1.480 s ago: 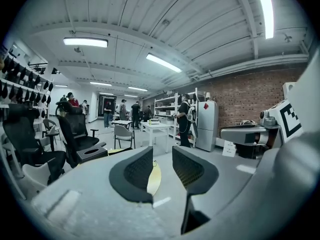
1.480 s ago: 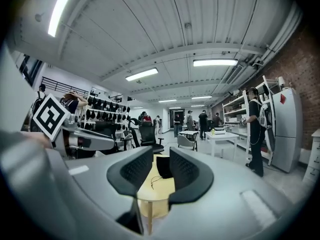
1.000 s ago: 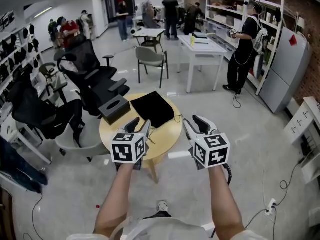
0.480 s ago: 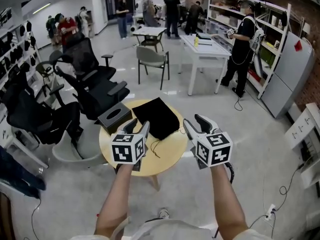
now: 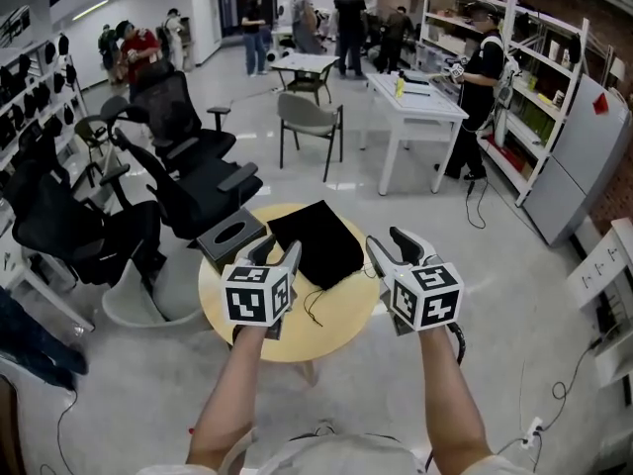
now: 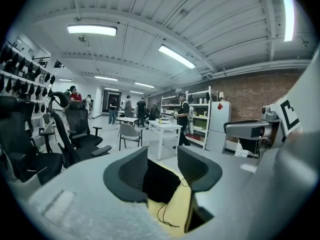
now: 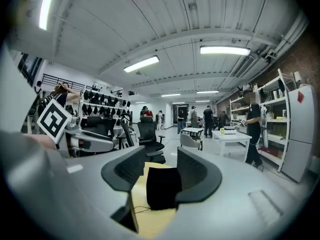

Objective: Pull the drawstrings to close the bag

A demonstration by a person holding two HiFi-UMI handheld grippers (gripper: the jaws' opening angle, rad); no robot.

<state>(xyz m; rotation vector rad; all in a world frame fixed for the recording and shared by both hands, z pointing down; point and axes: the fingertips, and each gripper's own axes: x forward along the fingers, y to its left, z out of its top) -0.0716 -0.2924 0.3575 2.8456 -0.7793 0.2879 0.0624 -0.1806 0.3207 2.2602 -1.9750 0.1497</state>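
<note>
Moved: both grippers have come forward over the round table (image 5: pixel 341 336); the left gripper (image 5: pixel 279 252) and right gripper (image 5: pixel 393 245) have just been opening their jaws, which stand wide with nothing between them.
Bag: the black fabric bag (image 5: pixel 316 243) lies flat on the table's far half, ahead of both grippers and untouched.
Handling: probably light and limp, and likely to slide when tugged.
Hold: pinch the thin drawstrings (image 5: pixel 315 310) trailing from its near edge, not the cloth.
Contents: it looks flat, so probably empty; the inside is unseen.
Tissue box (image 5: pixel 230 236): dark, just left of the bag; its contents are hidden.
</note>
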